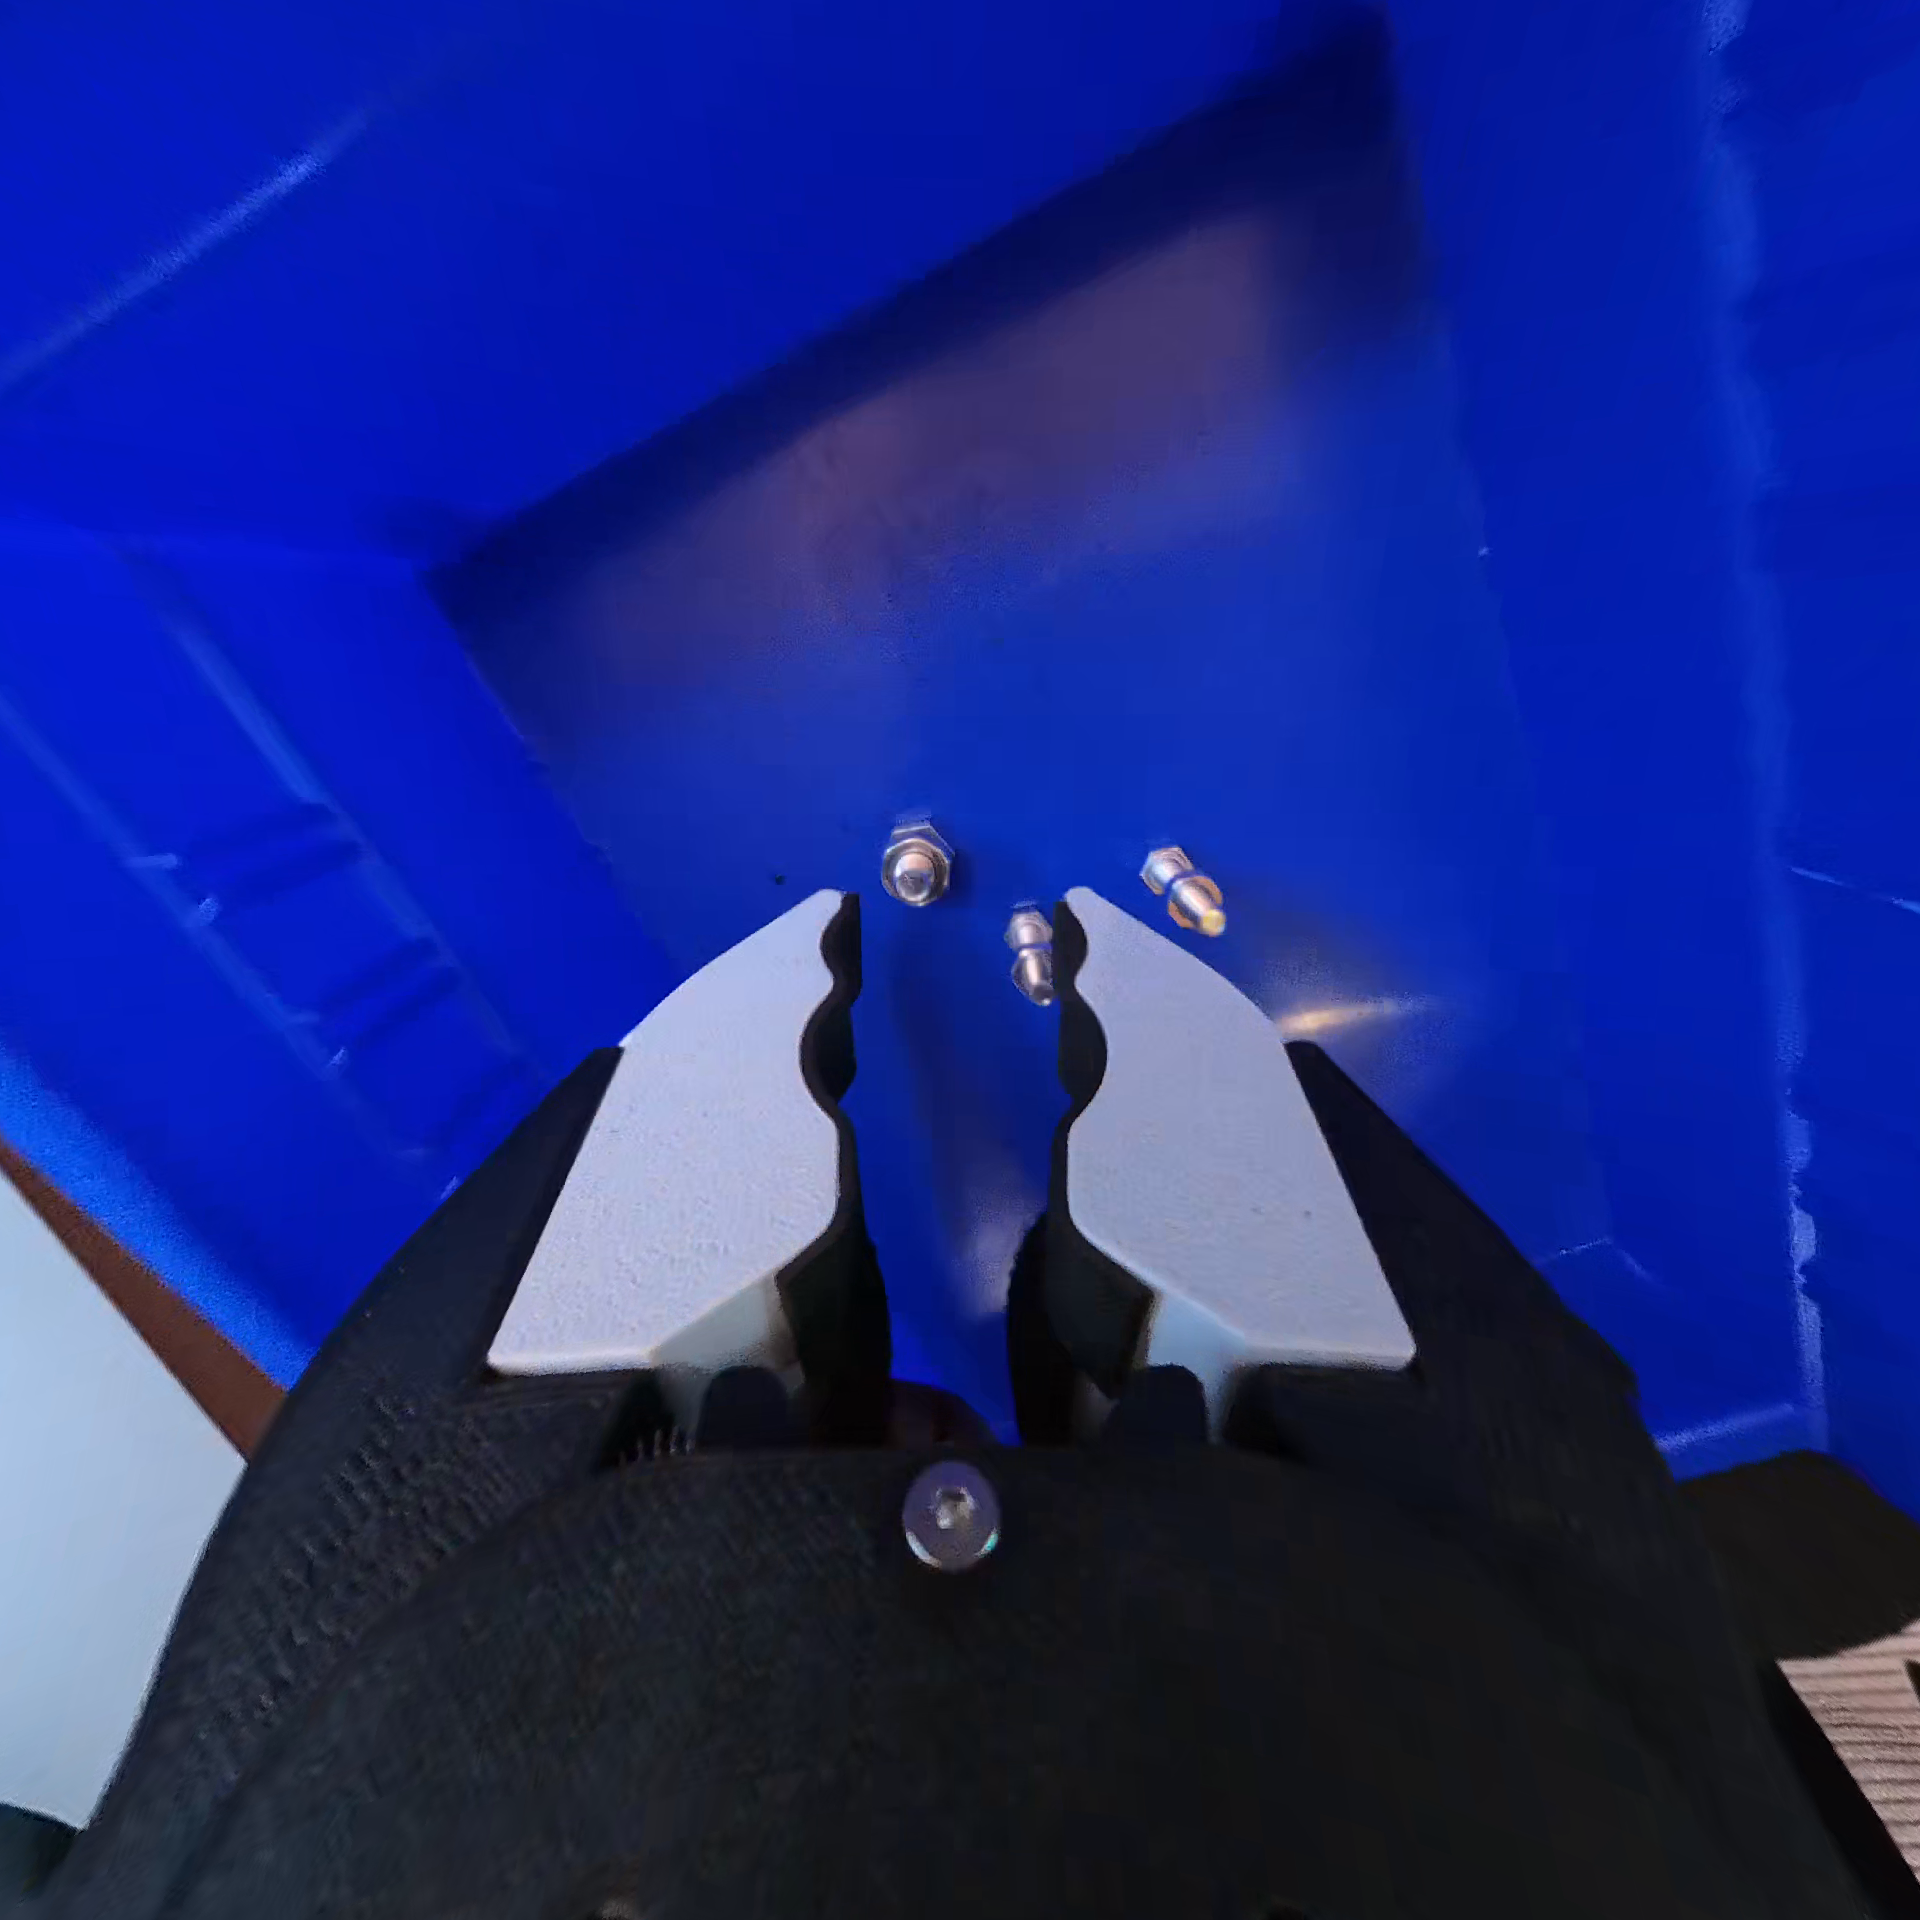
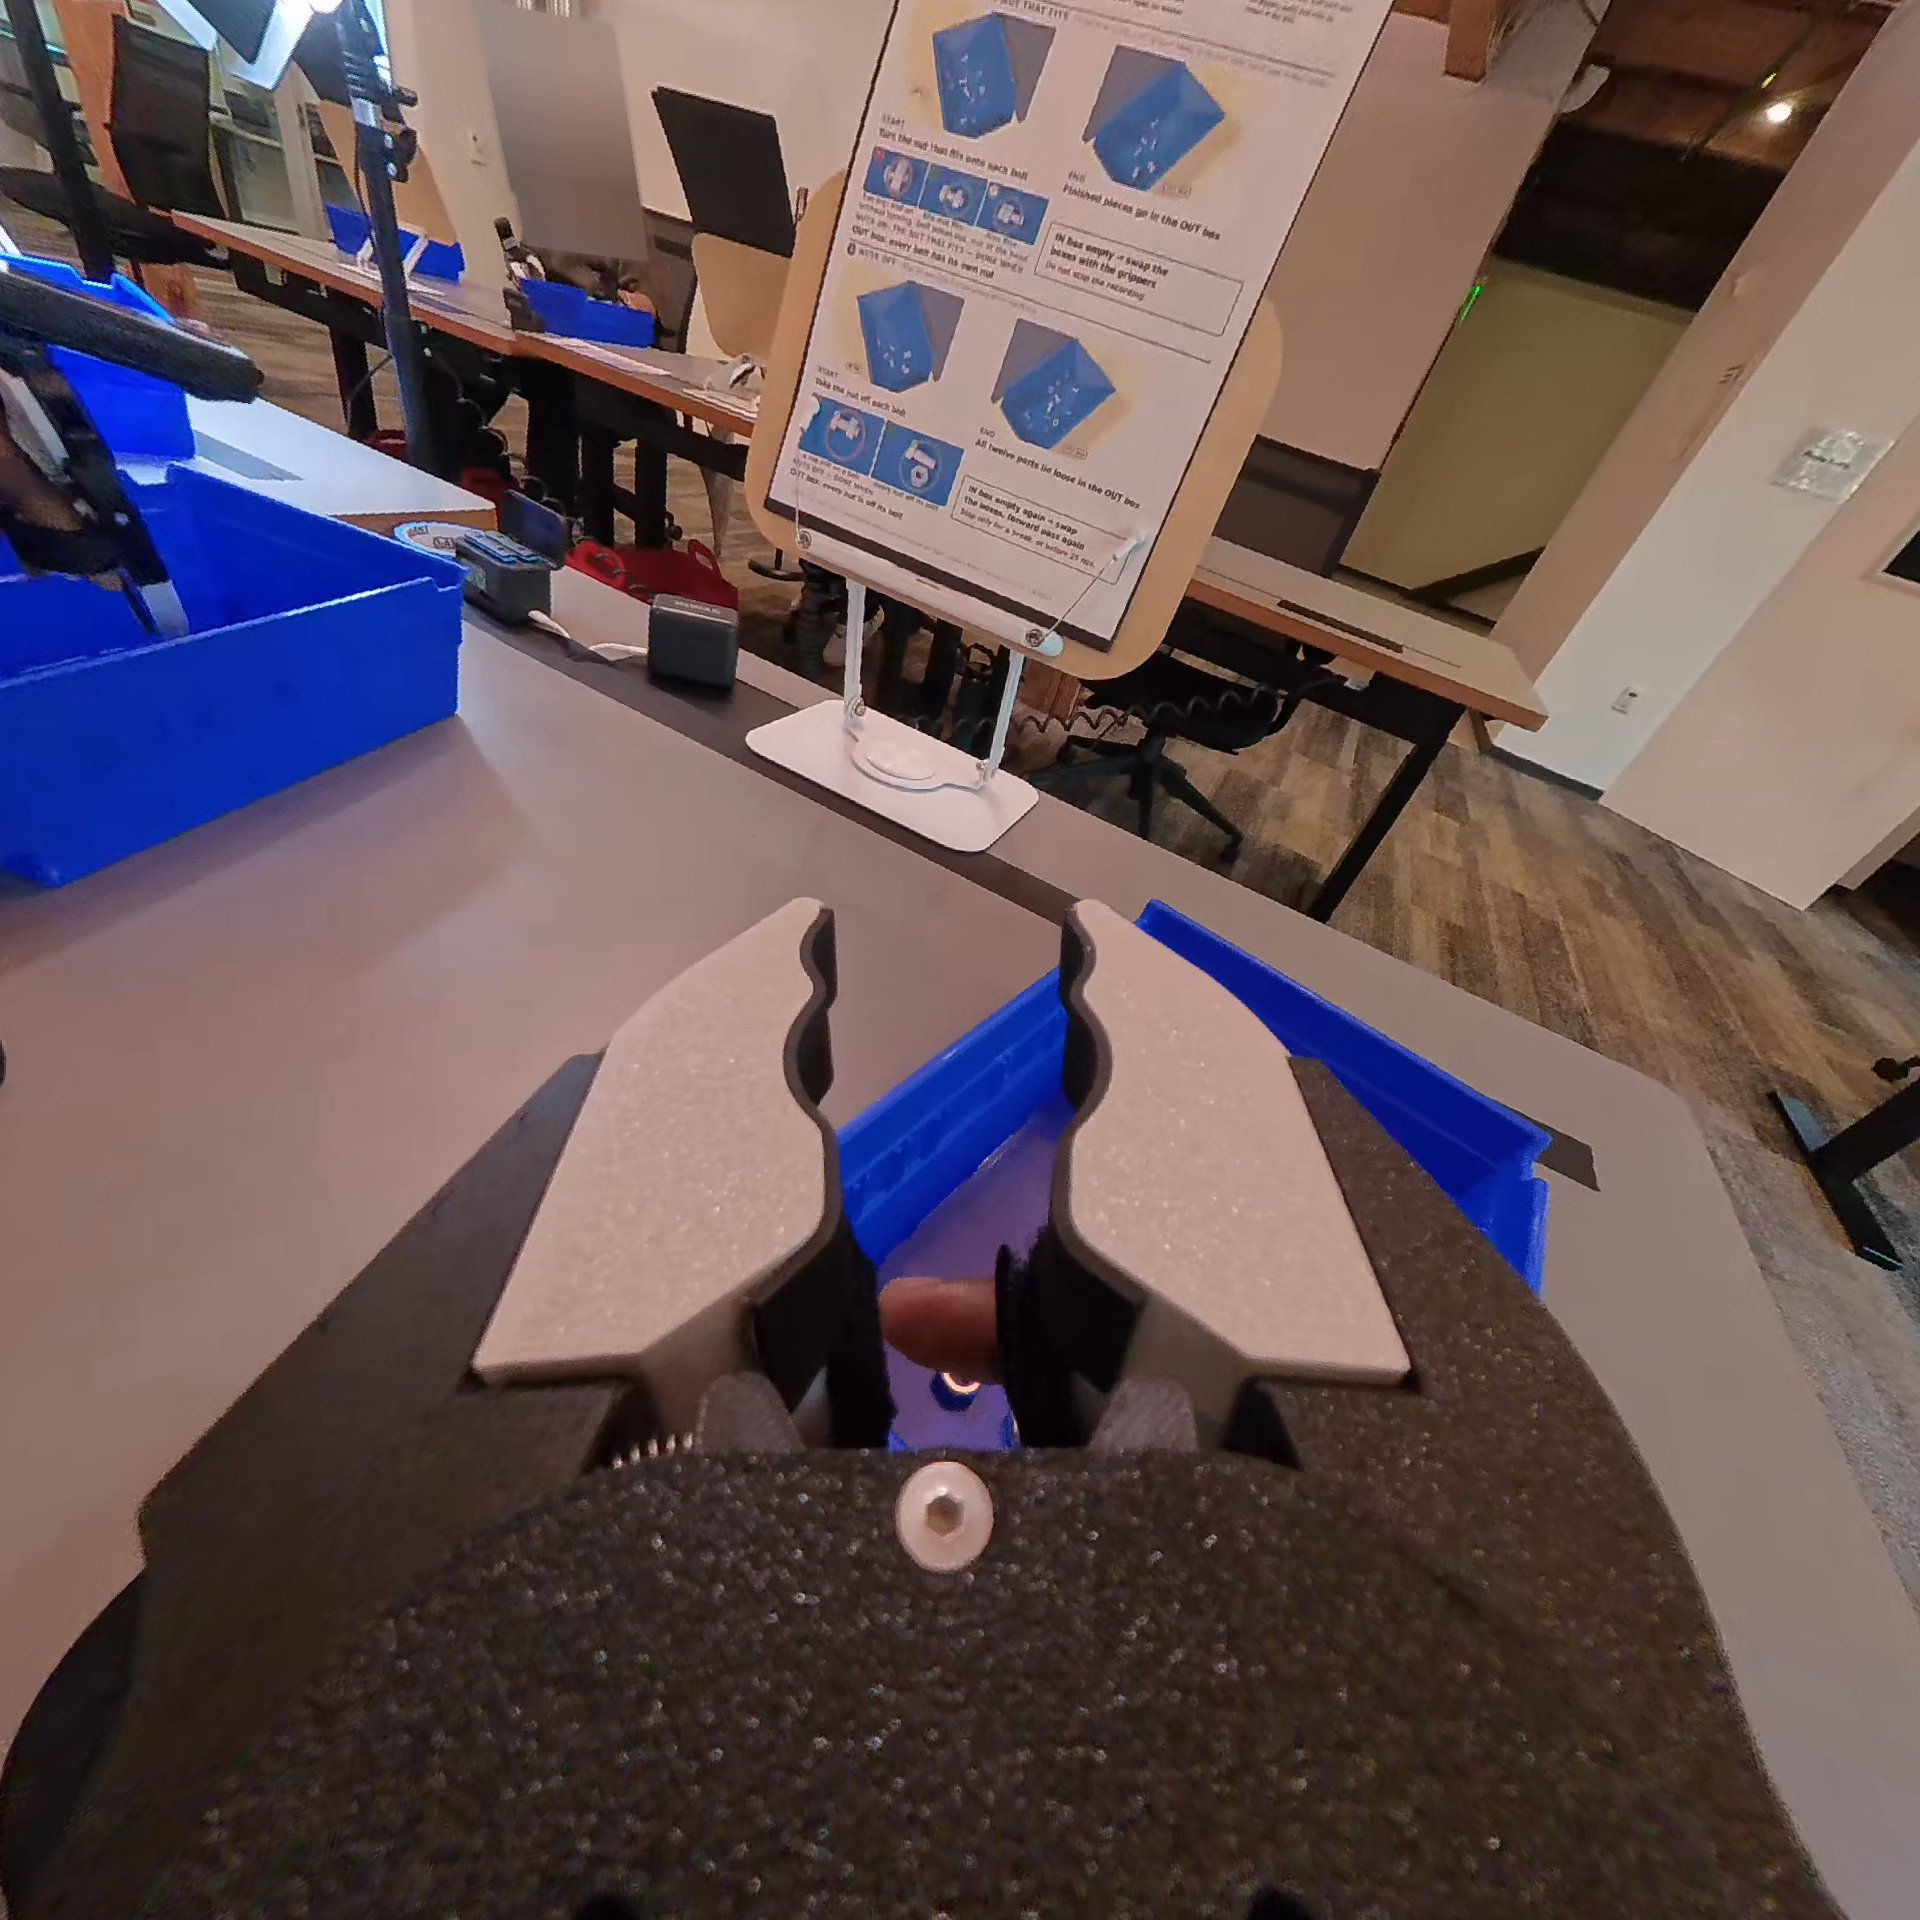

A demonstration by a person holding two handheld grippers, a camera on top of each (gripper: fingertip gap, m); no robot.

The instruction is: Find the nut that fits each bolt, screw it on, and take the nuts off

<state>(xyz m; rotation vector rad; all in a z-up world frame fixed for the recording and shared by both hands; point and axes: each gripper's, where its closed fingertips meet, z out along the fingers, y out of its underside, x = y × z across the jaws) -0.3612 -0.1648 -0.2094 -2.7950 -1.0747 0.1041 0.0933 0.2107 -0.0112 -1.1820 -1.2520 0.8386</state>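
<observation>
In the left wrist view my left gripper (image 1: 956, 902) is open and empty, reaching down into a blue bin (image 1: 623, 416). Three silver bolts with nuts on them lie on the bin floor by the fingertips. One (image 1: 916, 871) lies just beyond the gap. One (image 1: 1031, 954) lies next to the inner edge of the right finger (image 1: 1164, 1091), not pinched. One (image 1: 1182, 891) lies to the right. In the right wrist view my right gripper (image 2: 948, 920) is open and empty above a second blue bin (image 2: 1351, 1049). A small metal ring-shaped part (image 2: 954, 1384) shows in that bin.
A grey table (image 2: 416, 987) holds both bins. The left bin (image 2: 260, 665) with the left gripper (image 2: 94, 499) in it stands at the far left. An instruction sheet on a white stand (image 2: 1029, 312) stands at the table's far edge. A person's fingertip (image 2: 935, 1330) shows between the jaw bases. One gripper's finger ends stand about 60 centimeters off the other's.
</observation>
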